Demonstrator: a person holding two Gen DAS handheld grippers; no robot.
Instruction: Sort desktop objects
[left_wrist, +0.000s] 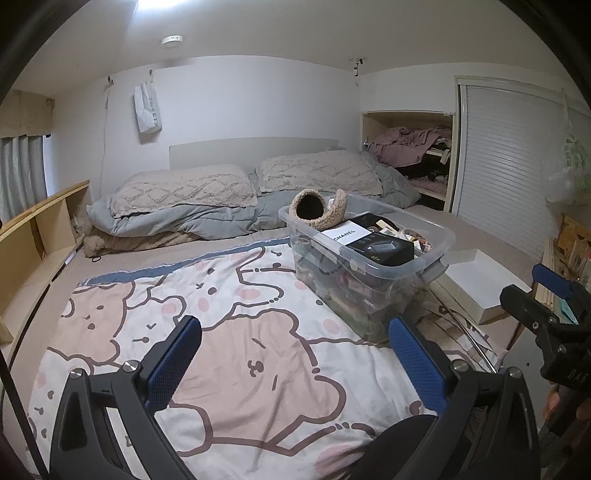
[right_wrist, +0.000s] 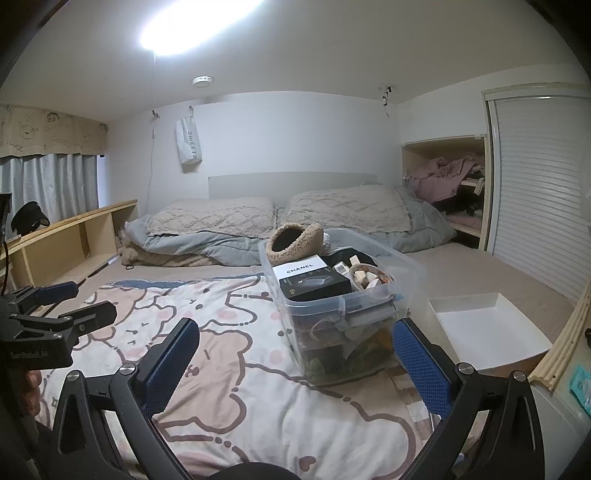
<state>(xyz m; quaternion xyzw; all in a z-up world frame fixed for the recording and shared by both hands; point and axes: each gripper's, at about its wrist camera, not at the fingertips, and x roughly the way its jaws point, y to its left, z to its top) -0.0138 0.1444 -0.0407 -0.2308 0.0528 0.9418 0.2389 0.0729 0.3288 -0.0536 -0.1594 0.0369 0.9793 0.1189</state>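
Note:
A clear plastic bin (left_wrist: 436, 236) (right_wrist: 406, 273) stands on the bed, piled with small objects. On top lie a fuzzy tan slipper (left_wrist: 317, 212) (right_wrist: 295, 243), a white CHANEL box (left_wrist: 343, 233) (right_wrist: 301, 268) and a black box (left_wrist: 384, 249) (right_wrist: 314, 286). An empty white shallow box (left_wrist: 480, 284) (right_wrist: 484, 332) sits to the bin's right. My left gripper (left_wrist: 295, 369) hovers open over the bear-print blanket (left_wrist: 240, 350), short of the bin. My right gripper (right_wrist: 295, 369) is open too, nothing between its blue pads, the bin just ahead.
Two pillows (left_wrist: 192, 188) and a grey duvet (left_wrist: 184, 221) lie at the bed's head. A wooden shelf (left_wrist: 40, 229) runs along the left side. A closet nook with clothes (left_wrist: 413, 147) and a slatted door (left_wrist: 517, 166) are at right. Cardboard and papers (left_wrist: 461, 325) lie below the white box.

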